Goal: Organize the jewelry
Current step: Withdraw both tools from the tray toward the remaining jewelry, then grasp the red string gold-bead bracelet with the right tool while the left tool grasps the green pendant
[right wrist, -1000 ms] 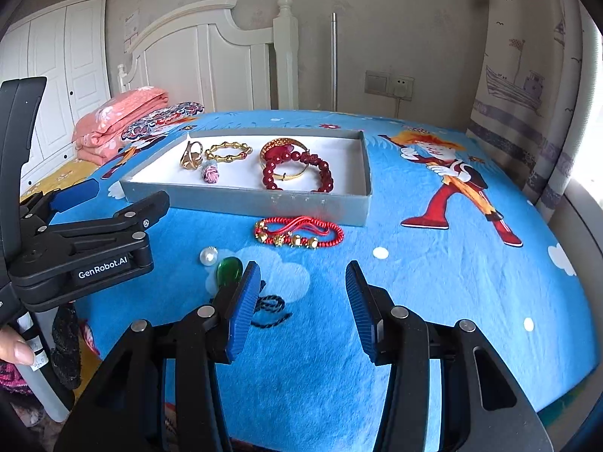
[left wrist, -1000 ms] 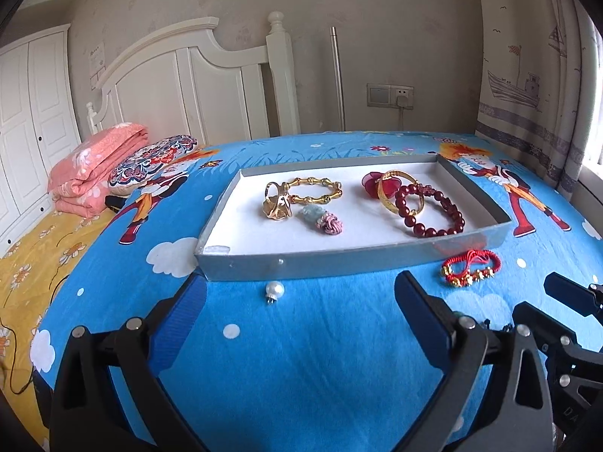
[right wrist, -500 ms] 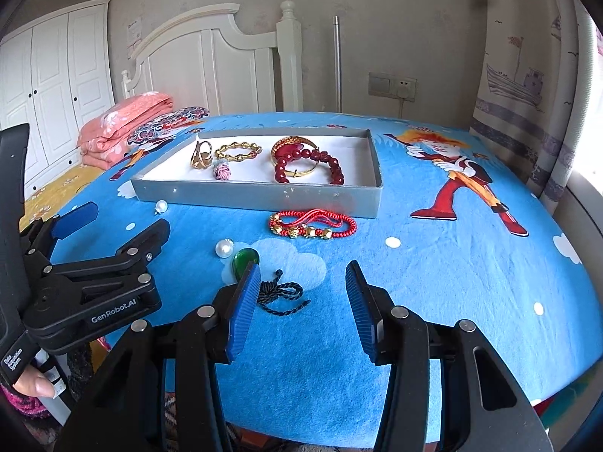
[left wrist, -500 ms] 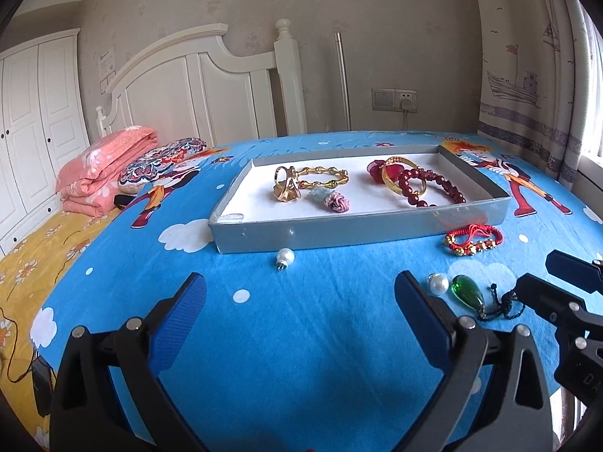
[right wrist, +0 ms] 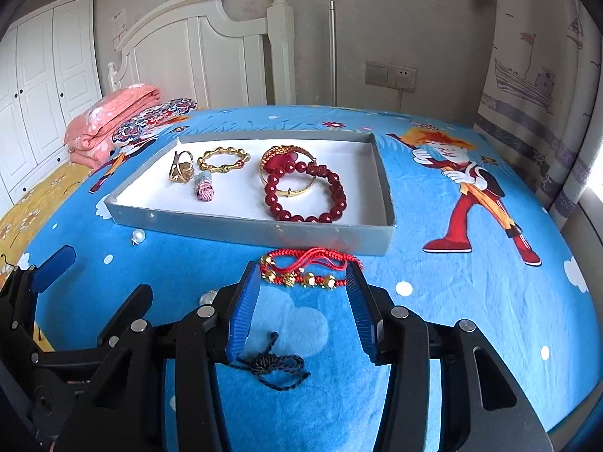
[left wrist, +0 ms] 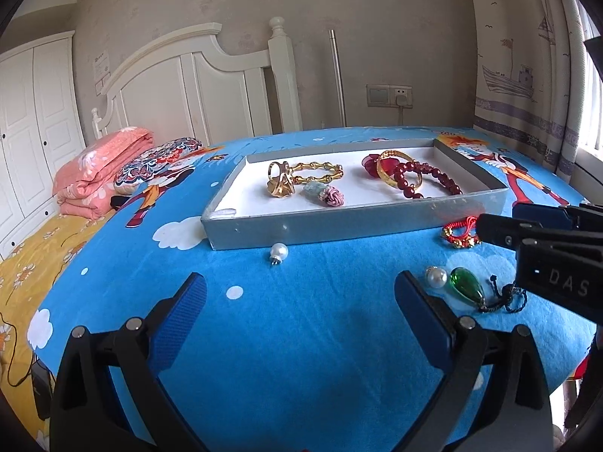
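A grey tray (left wrist: 339,222) (right wrist: 233,231) on the blue bedspread holds a gold ring (right wrist: 181,165), a gold link bracelet (right wrist: 224,158), a pink knot charm (right wrist: 203,190), a gold bangle (right wrist: 288,171) and a dark red bead bracelet (right wrist: 305,197). A red cord bracelet with gold beads (right wrist: 305,269) (left wrist: 459,231) lies in front of the tray. My right gripper (right wrist: 303,277) is open, its fingers either side of that bracelet. My left gripper (left wrist: 299,297) is open and empty above the bedspread. Loose on the bed are a pearl (left wrist: 279,252), a second pearl (left wrist: 436,277) and a green pendant (left wrist: 467,288) on a black cord (right wrist: 271,363).
A white headboard (left wrist: 196,86) and folded pink bedding (left wrist: 101,165) stand at the back left. A curtain (left wrist: 527,56) hangs at the right. The bed's near edge runs close below both grippers.
My right gripper has moved forward to the red cord bracelet, which now lies between its fingers. My left gripper has drawn back a little; the tray looks farther away.
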Tool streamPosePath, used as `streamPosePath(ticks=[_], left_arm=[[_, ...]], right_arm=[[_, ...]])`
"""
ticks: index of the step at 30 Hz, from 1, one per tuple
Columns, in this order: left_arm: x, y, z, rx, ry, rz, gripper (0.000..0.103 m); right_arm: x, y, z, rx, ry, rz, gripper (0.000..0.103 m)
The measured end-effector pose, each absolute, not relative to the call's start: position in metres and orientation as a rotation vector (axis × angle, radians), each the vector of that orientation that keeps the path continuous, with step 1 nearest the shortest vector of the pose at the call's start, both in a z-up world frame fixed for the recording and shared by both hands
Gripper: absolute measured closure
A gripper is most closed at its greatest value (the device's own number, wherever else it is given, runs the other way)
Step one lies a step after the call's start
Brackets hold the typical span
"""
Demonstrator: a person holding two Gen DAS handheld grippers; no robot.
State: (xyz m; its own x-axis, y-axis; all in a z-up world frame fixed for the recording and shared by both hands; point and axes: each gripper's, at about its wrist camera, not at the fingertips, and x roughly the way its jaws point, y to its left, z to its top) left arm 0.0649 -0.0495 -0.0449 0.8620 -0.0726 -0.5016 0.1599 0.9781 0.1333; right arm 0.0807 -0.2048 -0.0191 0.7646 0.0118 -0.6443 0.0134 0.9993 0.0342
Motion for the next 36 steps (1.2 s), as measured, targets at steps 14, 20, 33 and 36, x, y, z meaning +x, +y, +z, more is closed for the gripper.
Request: streamPosePath(ticks=[14, 20, 33, 36], left_arm=[[0.067, -0.035, -0.047, 0.149, 0.523, -0.108, 0.006], [0.059, -0.049, -0.044, 0.176, 0.511, -0.159, 0.006], [0.036, -0.11, -0.048, 0.295, 0.499, -0.358, 0.006], [0.036, -0.114, -0.051, 0.302, 0.507, -0.356, 0.006]], right_arm=[[0.095, -0.189, -0.033, -0.041, 0.739, -0.061, 0.101], [0.059, -0.226, -0.029, 0.023, 0.675, -0.057, 0.102], [0.005, -0.274, -0.038, 0.113, 0.665, -0.036, 0.1], [0.013, -0.272, -0.042, 0.138, 0.69, -0.015, 0.085]])
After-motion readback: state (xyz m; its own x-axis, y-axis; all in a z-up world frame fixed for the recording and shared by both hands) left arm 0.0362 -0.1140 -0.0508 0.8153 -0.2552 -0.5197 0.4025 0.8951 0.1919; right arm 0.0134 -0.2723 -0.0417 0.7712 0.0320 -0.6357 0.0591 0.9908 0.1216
